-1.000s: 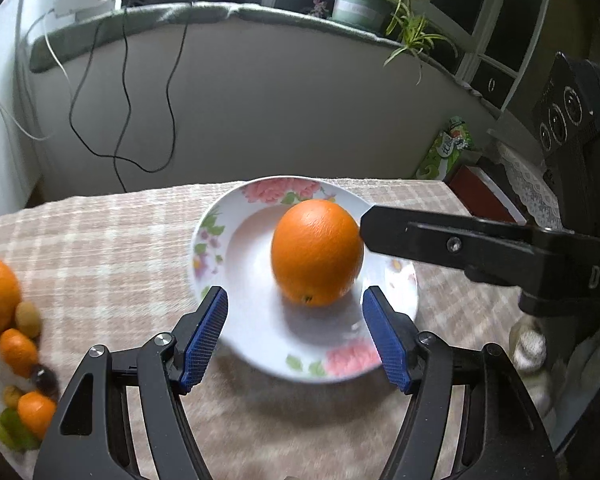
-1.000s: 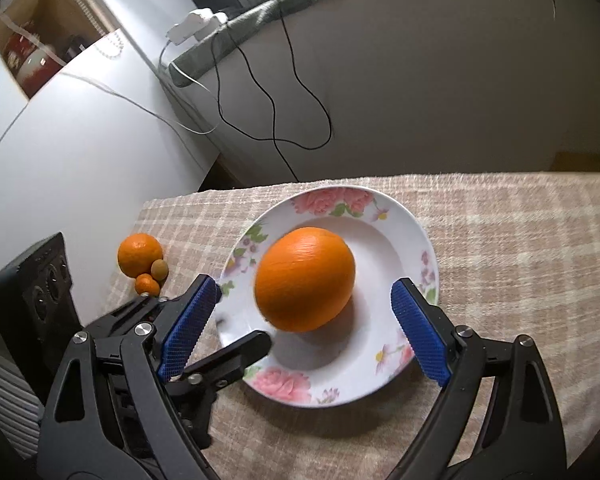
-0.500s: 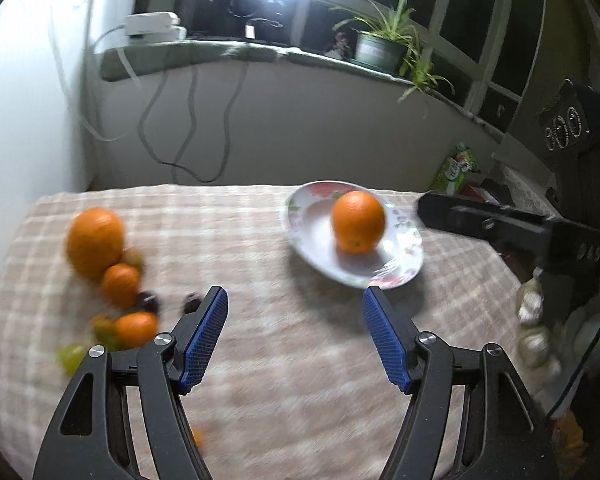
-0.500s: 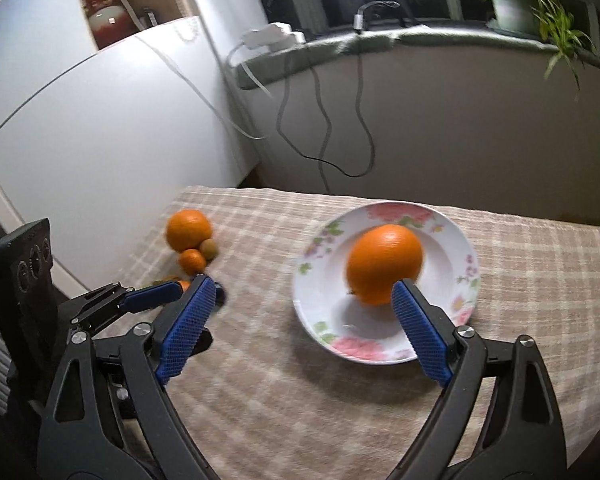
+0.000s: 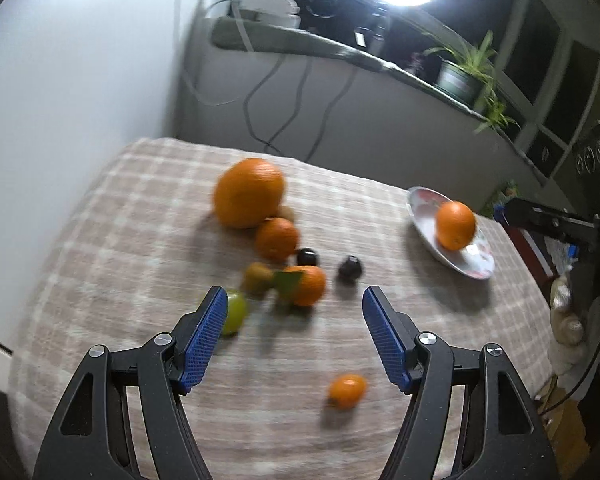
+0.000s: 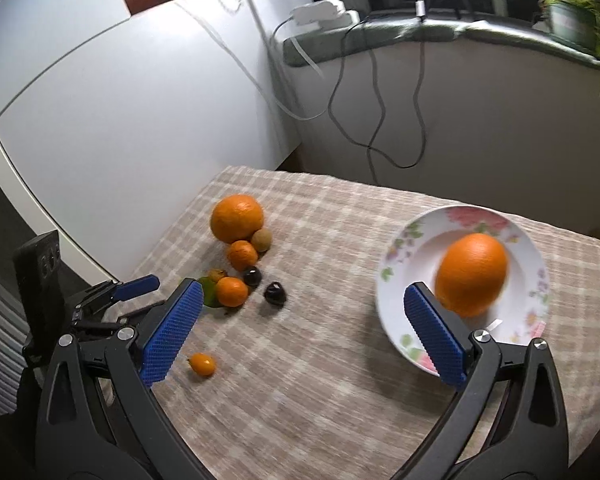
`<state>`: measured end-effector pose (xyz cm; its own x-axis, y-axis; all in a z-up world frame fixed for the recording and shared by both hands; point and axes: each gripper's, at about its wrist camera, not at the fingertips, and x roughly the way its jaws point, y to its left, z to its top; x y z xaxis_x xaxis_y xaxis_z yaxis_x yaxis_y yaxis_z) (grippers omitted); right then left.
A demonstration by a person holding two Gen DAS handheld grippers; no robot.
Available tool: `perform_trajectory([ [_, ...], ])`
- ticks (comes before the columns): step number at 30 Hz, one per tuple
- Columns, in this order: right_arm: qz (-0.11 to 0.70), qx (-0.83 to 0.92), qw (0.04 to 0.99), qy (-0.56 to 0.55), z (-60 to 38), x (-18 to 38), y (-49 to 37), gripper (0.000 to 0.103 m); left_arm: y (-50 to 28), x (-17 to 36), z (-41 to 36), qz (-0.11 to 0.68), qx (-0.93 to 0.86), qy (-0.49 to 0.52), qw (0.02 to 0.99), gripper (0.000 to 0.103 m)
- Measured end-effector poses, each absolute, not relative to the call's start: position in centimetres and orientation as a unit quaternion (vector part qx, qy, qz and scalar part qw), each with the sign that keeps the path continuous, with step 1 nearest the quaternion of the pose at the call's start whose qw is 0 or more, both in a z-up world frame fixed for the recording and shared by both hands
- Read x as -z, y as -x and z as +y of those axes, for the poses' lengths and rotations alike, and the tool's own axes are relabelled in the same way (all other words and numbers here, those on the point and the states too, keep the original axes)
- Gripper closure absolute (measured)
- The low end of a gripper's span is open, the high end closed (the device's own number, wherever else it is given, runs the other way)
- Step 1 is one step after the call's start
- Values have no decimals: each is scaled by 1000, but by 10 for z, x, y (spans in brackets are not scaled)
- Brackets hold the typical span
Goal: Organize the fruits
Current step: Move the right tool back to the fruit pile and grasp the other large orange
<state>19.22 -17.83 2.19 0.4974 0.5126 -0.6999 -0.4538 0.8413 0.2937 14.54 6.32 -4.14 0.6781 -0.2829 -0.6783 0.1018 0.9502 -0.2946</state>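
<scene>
1. Left tool [image 5: 292, 336] released, empty, over the loose fruit pile [image 5: 276, 248] on the table [image 5: 140, 248].
2. Right tool [image 6: 300, 332]: jaws just been opening, nothing between; one orange [image 6: 471, 274] already on plate [image 6: 416, 240].
3. Pick one fruit w/ clear sides, e.g. the tangerine [image 5: 306, 285]; centre pads, squeeze gently.

Green fruit [image 5: 235, 312]: partly hidden behind left gripper's pad. Fruit cluster [image 5: 284, 256]: blurred in left view (kinds of small dark pieces undetermined). Floral plate [image 6: 420, 240]: lower rim covered by right gripper's pad.
</scene>
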Motion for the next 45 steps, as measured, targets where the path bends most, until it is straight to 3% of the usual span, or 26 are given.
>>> perform_trajectory([
  [12,466,-337,817,-45,-108,1,-254,1,-199,67,108,403,121,208,883,33],
  [30,517,-359,774,-64,-32,42,-317,4,-256,82,108,413,146,233,868,33],
  [34,531,-359,765,-60,-20,52,-325,15,-258,88,112,419,147,245,862,33],
  [38,539,-357,761,-52,-12,59,-327,16,-260,91,114,422,153,256,856,33],
  [45,552,-354,754,-44,-3,68,-330,26,-267,93,116,424,161,265,851,33],
])
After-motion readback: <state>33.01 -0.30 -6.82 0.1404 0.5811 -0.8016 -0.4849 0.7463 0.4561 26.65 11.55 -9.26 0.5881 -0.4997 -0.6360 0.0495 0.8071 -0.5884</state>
